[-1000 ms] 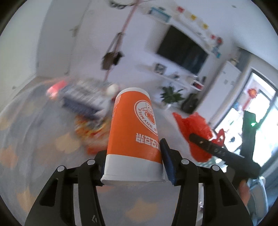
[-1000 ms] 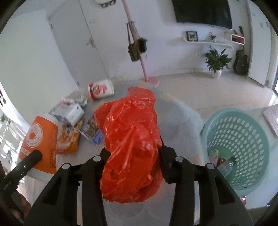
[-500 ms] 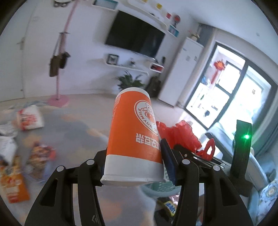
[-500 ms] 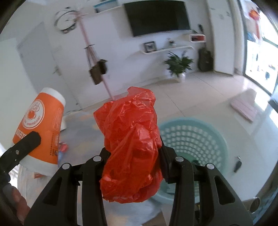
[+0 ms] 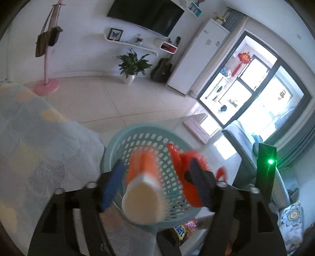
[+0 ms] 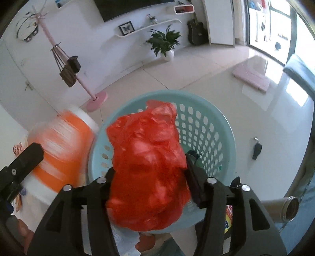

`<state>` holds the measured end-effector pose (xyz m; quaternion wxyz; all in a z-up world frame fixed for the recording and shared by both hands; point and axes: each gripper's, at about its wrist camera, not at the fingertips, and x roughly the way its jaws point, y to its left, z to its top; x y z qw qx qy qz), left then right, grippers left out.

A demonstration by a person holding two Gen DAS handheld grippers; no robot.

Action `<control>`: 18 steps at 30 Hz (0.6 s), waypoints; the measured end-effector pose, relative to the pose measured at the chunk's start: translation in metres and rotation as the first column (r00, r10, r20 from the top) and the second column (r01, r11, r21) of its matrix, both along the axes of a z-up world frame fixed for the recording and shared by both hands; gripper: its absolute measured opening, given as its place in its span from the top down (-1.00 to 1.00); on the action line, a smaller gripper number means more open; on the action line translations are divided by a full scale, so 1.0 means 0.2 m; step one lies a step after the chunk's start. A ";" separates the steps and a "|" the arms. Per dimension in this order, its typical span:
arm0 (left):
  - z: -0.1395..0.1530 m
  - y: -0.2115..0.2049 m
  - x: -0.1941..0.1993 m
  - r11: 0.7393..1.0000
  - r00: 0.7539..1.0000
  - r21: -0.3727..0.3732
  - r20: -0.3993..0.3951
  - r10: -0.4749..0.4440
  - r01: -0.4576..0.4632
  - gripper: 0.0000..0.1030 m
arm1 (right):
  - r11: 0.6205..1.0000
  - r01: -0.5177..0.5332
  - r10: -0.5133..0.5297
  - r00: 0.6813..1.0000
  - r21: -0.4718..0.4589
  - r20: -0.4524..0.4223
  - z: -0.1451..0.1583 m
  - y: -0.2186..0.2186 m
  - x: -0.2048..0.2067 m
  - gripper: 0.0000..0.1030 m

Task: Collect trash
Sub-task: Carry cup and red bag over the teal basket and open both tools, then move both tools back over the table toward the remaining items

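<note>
Pale floor tiles spread under both cameras, with a patterned rug at the left of the left wrist view.

Nearest the left camera, the left gripper has just been opening its jaws: the 2 fingers stand well apart and the orange-and-white paper cup, blurred, sits loose between them, bottom toward the lens, with a gap on either side. It hangs over the mouth of the teal perforated basket.

In the right wrist view, the right gripper has likewise just been opening. A crumpled red plastic bag fills the space between its fingers above the same basket; whether the pads touch it I cannot tell, since the bag hides them. The cup shows blurred to the left, beside the basket rim, with the tip of the other gripper in front of it.

Further off, a set of keys lies on the tiles right of the basket, and a pink mat beyond. At the far wall stand a potted plant, a pink coat stand with bags, and a dark guitar; a television hangs above a shelf.
</note>
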<state>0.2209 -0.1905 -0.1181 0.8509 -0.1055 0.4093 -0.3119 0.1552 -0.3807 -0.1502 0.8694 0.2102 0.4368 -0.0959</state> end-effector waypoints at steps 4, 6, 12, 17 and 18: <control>0.02 0.03 -0.01 1.000 1.000 -0.012 0.012 0.010 -0.010 -0.44 | 1.000 0.015 -0.015 1.000 0.012 0.015 0.01 -0.03 -0.01 -0.21; 0.03 0.05 -0.02 1.000 1.000 -0.024 0.015 0.018 -0.017 -0.44 | 1.000 0.017 -0.017 1.000 0.012 0.025 0.03 -0.04 -0.02 -0.21; 0.10 0.12 -0.08 0.999 0.998 -0.035 0.055 0.036 -0.034 -0.44 | 1.000 -0.004 0.004 0.998 -0.003 0.056 0.10 0.01 -0.05 -0.21; 0.19 0.25 -0.15 0.996 0.992 -0.059 0.099 0.076 -0.070 -0.43 | 0.998 -0.057 0.060 0.993 -0.032 0.106 0.22 0.15 -0.07 -0.21; 0.22 0.29 -0.16 0.994 0.991 -0.076 0.104 0.088 -0.080 -0.43 | 0.996 -0.072 0.076 0.990 -0.045 0.119 0.25 0.20 -0.07 -0.21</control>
